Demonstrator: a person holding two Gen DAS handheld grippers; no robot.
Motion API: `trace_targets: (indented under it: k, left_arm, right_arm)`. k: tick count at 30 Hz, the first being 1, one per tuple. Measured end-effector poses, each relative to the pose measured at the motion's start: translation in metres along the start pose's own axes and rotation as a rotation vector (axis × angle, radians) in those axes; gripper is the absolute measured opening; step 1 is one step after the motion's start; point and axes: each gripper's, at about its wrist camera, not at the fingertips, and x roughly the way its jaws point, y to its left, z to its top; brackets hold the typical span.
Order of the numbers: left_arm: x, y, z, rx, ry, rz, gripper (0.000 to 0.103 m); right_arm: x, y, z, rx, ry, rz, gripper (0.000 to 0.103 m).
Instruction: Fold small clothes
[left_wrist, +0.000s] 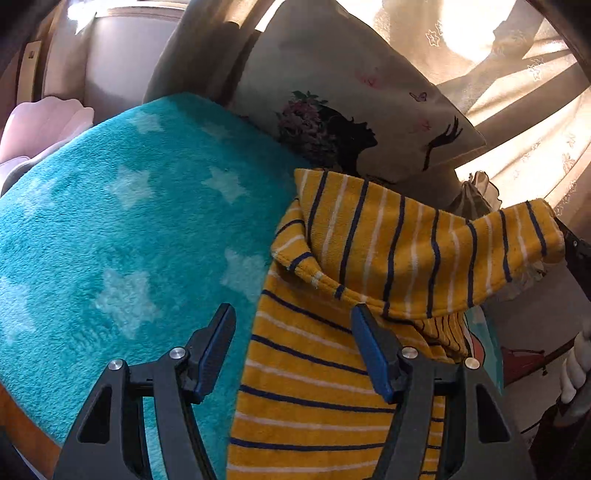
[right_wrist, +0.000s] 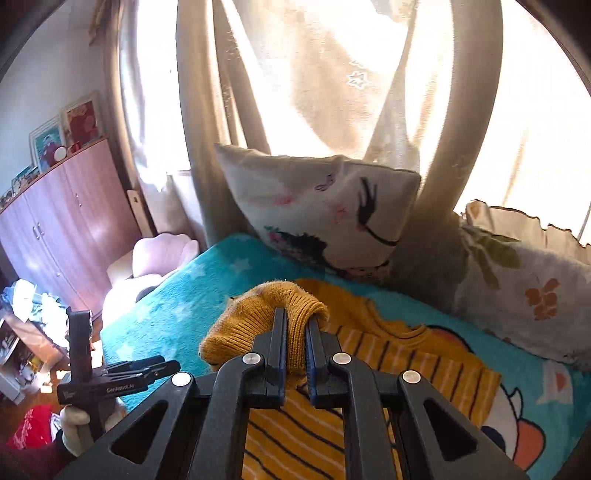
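Right claw (right_wrist: 295, 328) pinched narrow on a ribbed cuff of the yellow striped sweater (left_wrist: 332, 369), lifting that sleeve above the garment's body, which lies on the turquoise star blanket (left_wrist: 110, 240) covering the bed. Left claw (left_wrist: 293, 325) spread wide, gripping nothing, above the sweater's edge. A printed pillow (right_wrist: 325, 210) leans against the curtain (right_wrist: 332, 74).

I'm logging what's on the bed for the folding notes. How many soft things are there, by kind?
Striped yellow garment: 1
Pillows: 2, a white one printed with a face and a flowered one
Teal star blanket: 1
Total: 4
The right tongs are shut on the garment's ribbed cuff; the left tongs are open.
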Motion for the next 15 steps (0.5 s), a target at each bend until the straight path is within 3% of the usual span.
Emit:
trace_targets:
  k: [2, 7, 10, 12, 14, 15]
  left_arm:
    - [0.026, -0.018, 0.002, 0.031, 0.041, -0.033, 0.071]
    - [0.095, -0.046, 0.009, -0.042, 0.208, -0.197, 0.071]
    - [0.110, -0.043, 0.017, -0.127, 0.218, -0.197, 0.069]
    - [0.108, -0.029, 0.028, -0.219, 0.205, -0.215, 0.036]
    - [0.096, -0.020, 0.041, -0.244, 0.166, -0.212, 0.015]
    - [0.087, -0.017, 0.047, -0.239, 0.132, -0.192, 0.014]
  right_arm:
    - [-0.001, -0.020, 0.004, 0.036, 0.006, -0.020, 0.009]
    - [-0.005, -0.052, -0.003, 0.131, 0.024, -0.004, 0.009]
    - [-0.005, -0.056, -0.012, 0.144, 0.029, 0.013, 0.009]
    - [-0.007, -0.058, -0.017, 0.137, 0.029, 0.006, 0.009]
    - [-0.006, -0.064, -0.019, 0.133, 0.027, -0.002, 0.009]
    - [-0.006, -0.069, -0.021, 0.133, 0.025, -0.011, 0.009]
